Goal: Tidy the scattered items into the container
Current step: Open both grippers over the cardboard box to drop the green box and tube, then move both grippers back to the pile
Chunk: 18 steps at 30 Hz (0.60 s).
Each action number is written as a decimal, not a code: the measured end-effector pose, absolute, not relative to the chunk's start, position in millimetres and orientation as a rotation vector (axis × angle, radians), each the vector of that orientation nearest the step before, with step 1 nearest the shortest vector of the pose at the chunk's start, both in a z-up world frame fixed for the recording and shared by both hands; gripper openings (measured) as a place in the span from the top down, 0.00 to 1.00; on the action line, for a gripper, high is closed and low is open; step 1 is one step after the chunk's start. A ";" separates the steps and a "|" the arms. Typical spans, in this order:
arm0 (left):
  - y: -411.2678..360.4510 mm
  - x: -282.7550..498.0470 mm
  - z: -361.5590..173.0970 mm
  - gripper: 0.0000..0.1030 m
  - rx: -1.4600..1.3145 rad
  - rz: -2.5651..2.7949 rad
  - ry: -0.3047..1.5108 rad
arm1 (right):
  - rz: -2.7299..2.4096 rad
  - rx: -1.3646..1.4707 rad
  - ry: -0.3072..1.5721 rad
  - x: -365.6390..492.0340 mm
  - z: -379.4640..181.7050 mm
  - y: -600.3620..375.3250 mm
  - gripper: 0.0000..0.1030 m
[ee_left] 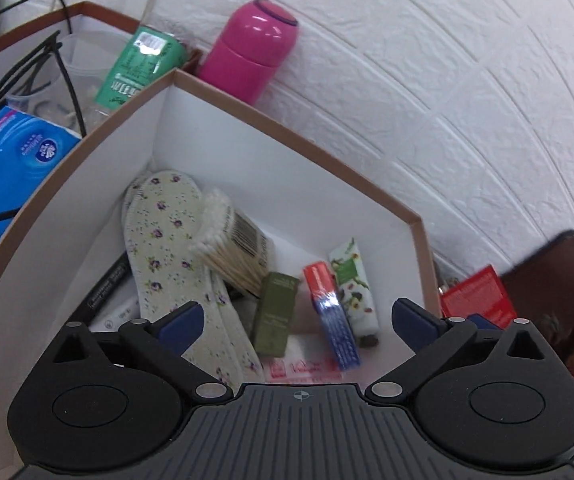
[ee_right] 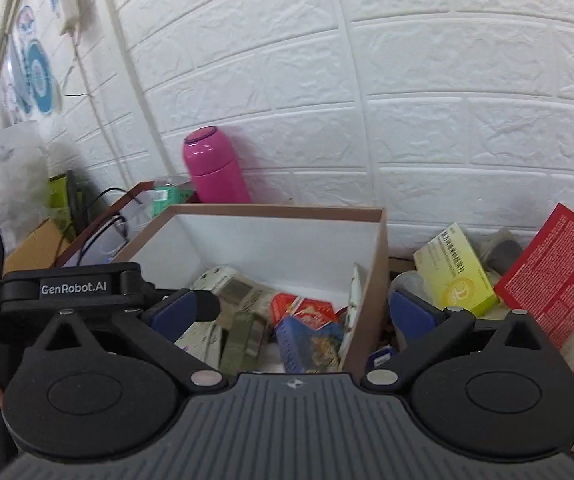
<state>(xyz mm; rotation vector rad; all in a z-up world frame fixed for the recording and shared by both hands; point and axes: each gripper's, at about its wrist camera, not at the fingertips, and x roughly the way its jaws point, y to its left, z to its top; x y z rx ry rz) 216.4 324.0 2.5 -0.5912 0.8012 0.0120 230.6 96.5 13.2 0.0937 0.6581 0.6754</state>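
My left claw (ee_left: 295, 320) and right claw (ee_right: 293, 312) gape wide, empty, over the brown-rimmed white cardboard box (ee_left: 287, 128); "GenRobot.AI" labels my left claw.

A pink flask (ee_right: 217, 168) stands against the white brick-pattern wall (ee_right: 427, 100), cables (ee_left: 53, 64) nearby.

Box (ee_left: 271, 124) by wall: insoles (ee_left: 167, 240) at its left side, swabs (ee_left: 231, 248) centre, cartons (ee_left: 335, 316) right; flask (ee_left: 253, 48) behind box.
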 end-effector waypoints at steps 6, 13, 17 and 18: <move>299.9 199.2 10.6 0.00 -0.566 -0.003 0.806 | 0.628 0.073 0.703 208.7 21.1 82.8 0.00; 263.3 167.6 33.5 0.00 -0.497 -0.031 0.757 | 0.606 0.050 0.685 174.4 41.9 53.8 0.00; 234.4 139.9 44.8 0.00 -0.443 -0.070 0.714 | 0.600 0.041 0.636 143.6 51.6 27.6 0.00; 225.7 130.9 45.7 0.00 -0.427 -0.084 0.699 | 0.598 0.038 0.615 132.9 51.8 19.7 0.00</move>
